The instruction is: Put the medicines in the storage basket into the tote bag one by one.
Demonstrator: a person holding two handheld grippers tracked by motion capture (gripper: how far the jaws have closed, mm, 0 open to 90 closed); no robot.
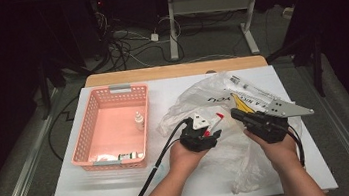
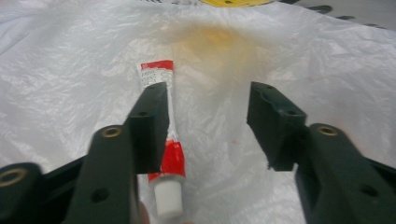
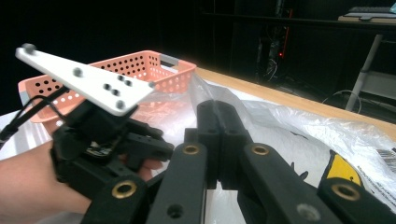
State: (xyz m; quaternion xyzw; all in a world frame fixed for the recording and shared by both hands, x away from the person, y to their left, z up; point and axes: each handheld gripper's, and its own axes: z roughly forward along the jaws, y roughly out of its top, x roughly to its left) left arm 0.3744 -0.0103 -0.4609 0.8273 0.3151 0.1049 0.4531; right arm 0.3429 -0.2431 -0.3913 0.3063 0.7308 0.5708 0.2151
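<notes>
A small white and red tube with a white cap lies along the inner face of one jaw of my left gripper; the other jaw stands well apart from it, so the gripper is open. Under it spreads a crumpled clear plastic bag. In the high view the tube pokes out of the left gripper over the bag. My right gripper is shut, with a fold of the bag pinched at its tips; it sits right of the left one.
A pink perforated basket stands on the white table top at the left, with a small bottle and a flat packet inside. Printed packaging lies under the bag. Cables trail over the floor behind the table.
</notes>
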